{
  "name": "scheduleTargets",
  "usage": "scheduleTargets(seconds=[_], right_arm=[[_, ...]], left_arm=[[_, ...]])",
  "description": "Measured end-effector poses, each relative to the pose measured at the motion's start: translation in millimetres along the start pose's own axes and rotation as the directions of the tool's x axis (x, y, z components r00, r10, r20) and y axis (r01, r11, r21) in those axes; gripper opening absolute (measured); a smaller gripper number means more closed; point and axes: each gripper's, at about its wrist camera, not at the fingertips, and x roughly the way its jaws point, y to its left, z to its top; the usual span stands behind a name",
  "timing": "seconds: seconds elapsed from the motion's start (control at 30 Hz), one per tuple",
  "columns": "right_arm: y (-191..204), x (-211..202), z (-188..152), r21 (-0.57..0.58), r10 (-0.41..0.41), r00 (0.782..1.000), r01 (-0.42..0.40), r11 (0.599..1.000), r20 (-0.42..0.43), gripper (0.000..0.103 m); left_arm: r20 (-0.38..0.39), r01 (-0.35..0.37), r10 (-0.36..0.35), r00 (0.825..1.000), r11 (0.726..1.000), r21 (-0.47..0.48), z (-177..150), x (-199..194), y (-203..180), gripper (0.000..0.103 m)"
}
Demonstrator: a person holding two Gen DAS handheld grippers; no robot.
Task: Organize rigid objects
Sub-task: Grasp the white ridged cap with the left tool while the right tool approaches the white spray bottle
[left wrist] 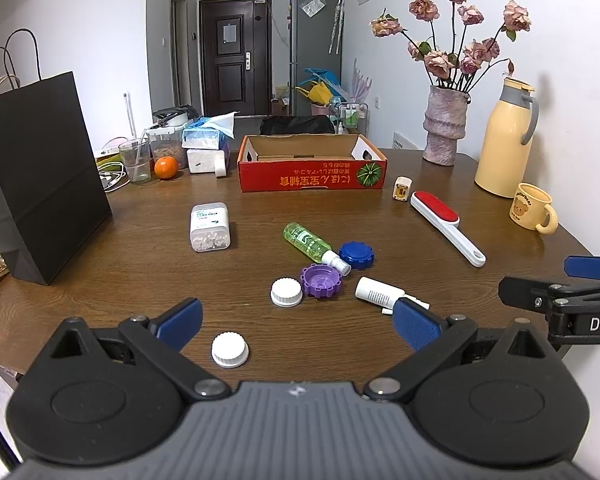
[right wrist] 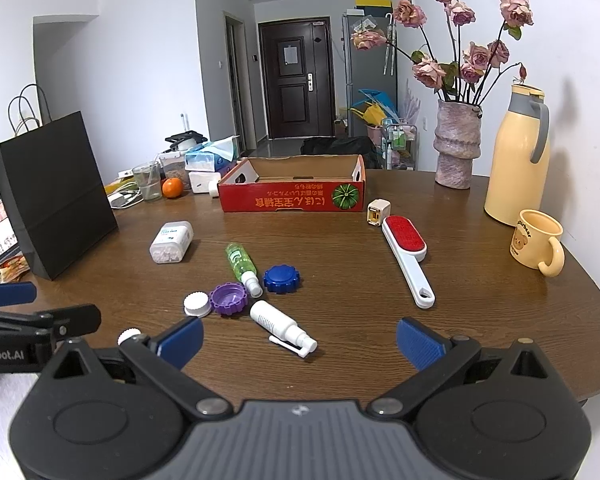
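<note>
dark brown wood grain fills the left wrist view: the table (left wrist: 148,240) carries a loose scatter of small items. the left gripper (left wrist: 296,326) hangs over the near edge with its blue pads spread wide and nothing between them. a white cap (left wrist: 230,349) lies just ahead of it, between the fingers' lines. farther in sit a second white cap (left wrist: 286,292), a purple cap (left wrist: 321,280) touching the green spray bottle (left wrist: 312,245), a blue cap (left wrist: 356,255) just beside that bottle's nozzle, and a white spray bottle (left wrist: 380,291) partly behind the right pad. a clear box of white pellets (left wrist: 209,227) lies to the left, a red lint brush (left wrist: 446,226) to the right, and the red cardboard tray (left wrist: 312,168) stands at the back.

from the right wrist view, the right gripper (right wrist: 298,340) is likewise wide apart and empty, above the near edge, with the white spray bottle (right wrist: 278,322) lying on its side just ahead. the red cardboard tray (right wrist: 292,196) looks empty, though its floor is only partly visible. a small white charger (right wrist: 379,212) stands near the brush's (right wrist: 406,258) head, and a yellow mug (right wrist: 538,245) sits well off to the right.
</note>
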Motion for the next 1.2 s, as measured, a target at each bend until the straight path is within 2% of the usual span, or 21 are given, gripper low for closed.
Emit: scheduleTargets(seconds=[0.73, 1.2], right_arm=[[2.0, 31.6, -10.1, -0.008, 0.045, 0.998, -0.045, 0.999, -0.035, 0.103], [1.2, 76.4, -19.3, 0.016, 0.077, 0.992, -0.076, 0.997, -0.103, 0.103]], left_arm=[[-0.056, -0.017, 0.014, 0.998, 0.999, -0.050, -8.1, 37.7, 18.6, 0.103], [-0.130, -0.048, 0.035, 0.991, 0.994, -0.099, -23.5, 81.9, 40.5, 0.103]])
